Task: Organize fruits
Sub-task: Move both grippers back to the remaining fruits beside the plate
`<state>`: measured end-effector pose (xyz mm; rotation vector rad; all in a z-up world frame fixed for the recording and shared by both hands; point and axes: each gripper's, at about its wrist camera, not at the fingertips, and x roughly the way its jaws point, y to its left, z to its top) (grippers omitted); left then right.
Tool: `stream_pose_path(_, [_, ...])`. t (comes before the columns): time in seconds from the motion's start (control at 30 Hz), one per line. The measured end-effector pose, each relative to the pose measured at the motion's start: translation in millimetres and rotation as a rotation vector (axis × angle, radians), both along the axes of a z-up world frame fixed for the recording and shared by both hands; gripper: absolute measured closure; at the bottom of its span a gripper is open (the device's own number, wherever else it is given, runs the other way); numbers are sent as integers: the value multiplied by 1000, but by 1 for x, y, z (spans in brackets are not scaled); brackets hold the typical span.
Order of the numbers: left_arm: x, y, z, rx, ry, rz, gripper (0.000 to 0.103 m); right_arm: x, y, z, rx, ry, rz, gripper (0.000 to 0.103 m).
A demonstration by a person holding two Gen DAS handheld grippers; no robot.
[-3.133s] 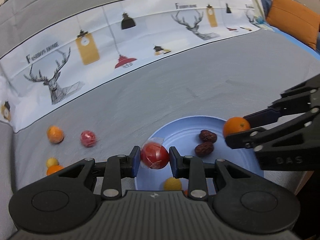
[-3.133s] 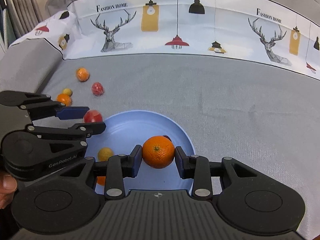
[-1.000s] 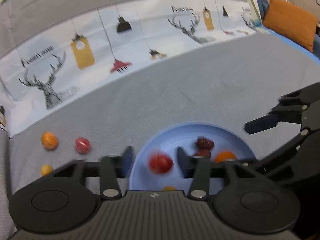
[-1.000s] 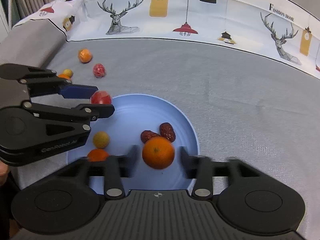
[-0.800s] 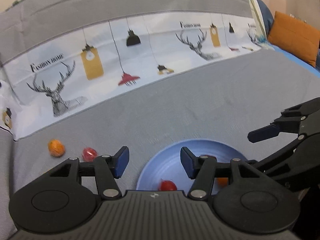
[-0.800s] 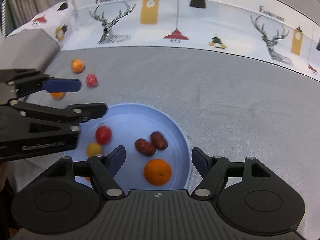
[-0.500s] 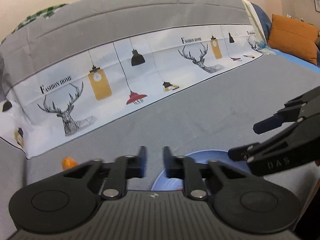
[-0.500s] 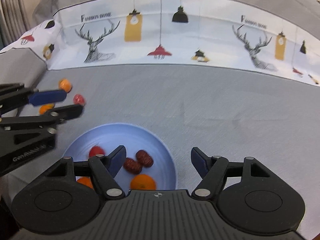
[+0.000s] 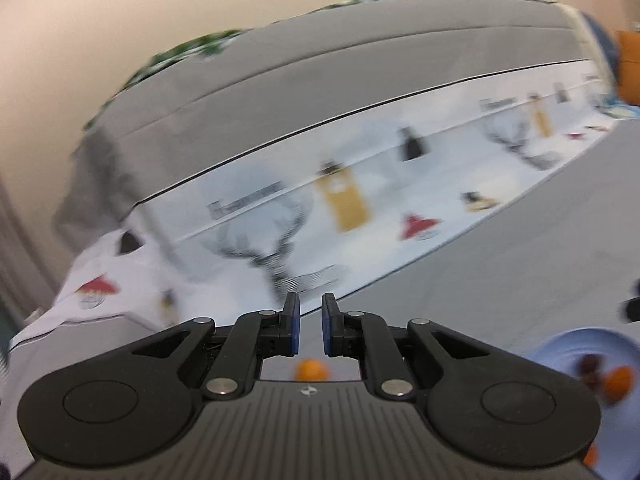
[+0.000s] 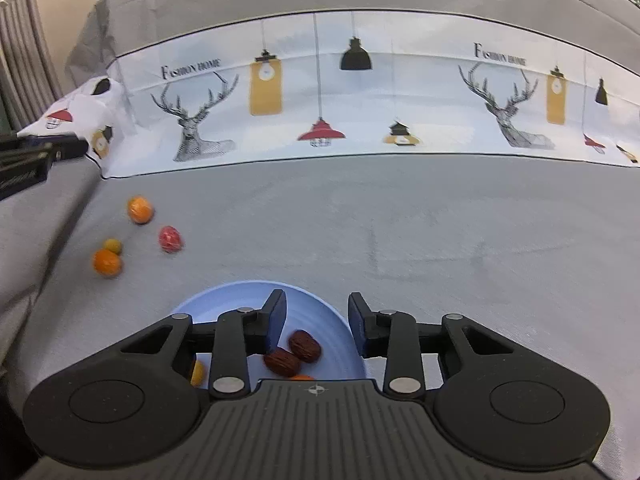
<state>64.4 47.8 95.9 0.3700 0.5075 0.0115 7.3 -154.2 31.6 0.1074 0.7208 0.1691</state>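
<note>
A plate (image 10: 320, 304) sits near on the bed cover (image 10: 440, 240), holding two dates (image 10: 294, 354) side by side, with an orange (image 10: 302, 377) nearer. Far left of the plate lie four loose fruits: an orange (image 10: 140, 210) farthest, a wrapped fruit (image 10: 171, 239) right of it, a small round fruit (image 10: 112, 245) and another orange (image 10: 107, 262) nearer left.

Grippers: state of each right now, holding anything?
Left gripper: shut, nothing between the blue pads.
Right gripper: open and empty, jaws just closing partway above the light blue round plate.
</note>
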Motion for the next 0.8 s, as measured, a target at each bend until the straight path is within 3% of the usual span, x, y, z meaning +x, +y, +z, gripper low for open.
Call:
stream_pose_path(0.1, [14, 29, -14, -89, 122, 137, 90, 0, 9, 4, 12, -22, 11, 76])
stream_pose_path(0.2, [23, 60, -12, -274, 167, 242, 90, 0, 19, 8, 28, -44, 30, 85])
stream_pose_path(0.43, [37, 87, -27, -383, 276, 349, 90, 3, 46, 19, 46, -99, 101, 90])
stream_pose_path(0.57, [42, 106, -42, -531, 368, 390, 90, 8, 61, 21, 52, -109, 135, 89])
stream_pose_path(0.63, [42, 115, -51, -627, 425, 408, 82, 13, 68, 22, 49, -109, 155, 89])
stream_pose_path(0.7, [43, 122, -59, -711, 477, 428, 58, 20, 75, 22, 51, -107, 172, 89])
stream_pose_path(0.8, [45, 124, -68, -770, 531, 433, 49, 35, 87, 22, 56, -101, 201, 89])
